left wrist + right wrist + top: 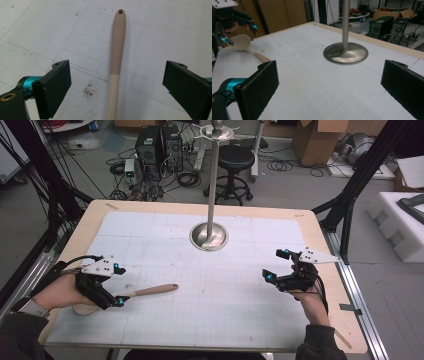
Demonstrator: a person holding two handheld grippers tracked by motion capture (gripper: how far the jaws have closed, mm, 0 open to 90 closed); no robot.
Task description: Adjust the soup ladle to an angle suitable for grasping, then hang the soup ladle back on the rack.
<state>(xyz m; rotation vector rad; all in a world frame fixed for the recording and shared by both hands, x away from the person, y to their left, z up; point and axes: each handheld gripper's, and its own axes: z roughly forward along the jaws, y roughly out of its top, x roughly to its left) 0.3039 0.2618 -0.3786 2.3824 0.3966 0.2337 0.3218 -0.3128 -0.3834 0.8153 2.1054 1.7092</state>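
Observation:
A beige wooden spoon (150,290) lies on the white gridded mat (225,295) at the front left, handle pointing right. Its bowl (239,42) sits under the person's left hand. My left gripper (119,285) is open and straddles the handle (117,50), with a wide gap to each jaw. A metal stand (209,236) with a round base and a tall pole rises from the middle of the mat's far half; its base (345,53) lies ahead of my right gripper (329,75). That right gripper (273,265) hovers open at the mat's right side with nothing between its jaws.
The wooden table edge (330,245) borders the mat on all sides. Beyond the table stand a black stool (235,165), computer towers (160,145) with cables, and cardboard boxes (320,140). White foam blocks (400,225) lie to the right. Black frame struts (360,170) flank the table.

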